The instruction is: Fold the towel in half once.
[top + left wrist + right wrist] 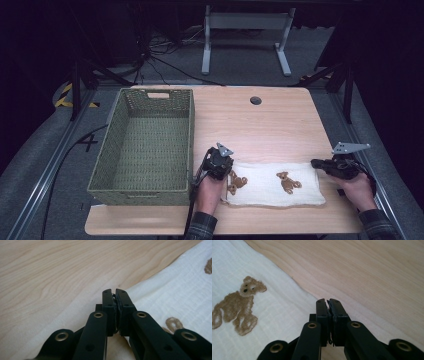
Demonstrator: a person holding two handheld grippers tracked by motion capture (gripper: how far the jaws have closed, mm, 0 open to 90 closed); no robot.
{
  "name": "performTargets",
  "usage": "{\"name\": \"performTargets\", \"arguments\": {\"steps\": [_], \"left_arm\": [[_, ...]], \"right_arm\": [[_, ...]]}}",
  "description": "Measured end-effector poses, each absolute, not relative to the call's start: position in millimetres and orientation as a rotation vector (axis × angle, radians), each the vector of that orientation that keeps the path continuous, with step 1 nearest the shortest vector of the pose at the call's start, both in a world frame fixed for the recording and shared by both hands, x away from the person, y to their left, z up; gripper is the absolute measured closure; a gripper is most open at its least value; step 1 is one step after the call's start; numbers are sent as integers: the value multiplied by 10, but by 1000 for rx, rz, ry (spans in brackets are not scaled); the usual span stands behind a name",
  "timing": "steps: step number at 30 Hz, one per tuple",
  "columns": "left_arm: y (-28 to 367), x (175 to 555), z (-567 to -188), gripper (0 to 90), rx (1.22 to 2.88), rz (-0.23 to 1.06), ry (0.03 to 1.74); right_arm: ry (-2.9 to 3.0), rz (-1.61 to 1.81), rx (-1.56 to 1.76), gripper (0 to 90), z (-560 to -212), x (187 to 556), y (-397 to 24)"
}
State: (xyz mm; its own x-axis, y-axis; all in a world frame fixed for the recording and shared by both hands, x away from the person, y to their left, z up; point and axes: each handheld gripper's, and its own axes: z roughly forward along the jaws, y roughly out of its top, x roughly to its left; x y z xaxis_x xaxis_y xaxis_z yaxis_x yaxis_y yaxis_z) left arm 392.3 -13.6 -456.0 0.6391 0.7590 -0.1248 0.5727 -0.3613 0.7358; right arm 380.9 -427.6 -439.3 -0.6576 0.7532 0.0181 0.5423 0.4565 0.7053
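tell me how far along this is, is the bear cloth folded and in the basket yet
Done: the white bear cloth already lies as a long folded strip on the table. In hand: the left claw and right claw sit at its two far corners with jaws together, though whether fabric is pinched between them is hard to tell. Left: the green woven basket beside the cloth holds nothing, so, if that is the goal, stowing hasn't happened.

This is looking like a lab or recording studio rather than a home. Black curtains are closing in the space on both sides, cables are trailing over grey carpet, and hazard tape is marking the floor by a metal rail. A pale wooden worktop is standing alone, with a white desk frame sitting behind it.
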Motion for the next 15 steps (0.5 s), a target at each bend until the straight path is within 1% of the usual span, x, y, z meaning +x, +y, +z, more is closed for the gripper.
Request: {"name": "performTargets", "arguments": {"steps": [10, 15], "left_arm": [[-139, 4121, -4536, 868, 2050, 331, 1049], [-144, 4084, -4519, 868, 2035, 351, 1051]], "right_arm": [[2382, 1006, 1087, 864, -4372, 3971, -4262], [2368, 1013, 1074, 864, -4339, 3960, -4270]]}}
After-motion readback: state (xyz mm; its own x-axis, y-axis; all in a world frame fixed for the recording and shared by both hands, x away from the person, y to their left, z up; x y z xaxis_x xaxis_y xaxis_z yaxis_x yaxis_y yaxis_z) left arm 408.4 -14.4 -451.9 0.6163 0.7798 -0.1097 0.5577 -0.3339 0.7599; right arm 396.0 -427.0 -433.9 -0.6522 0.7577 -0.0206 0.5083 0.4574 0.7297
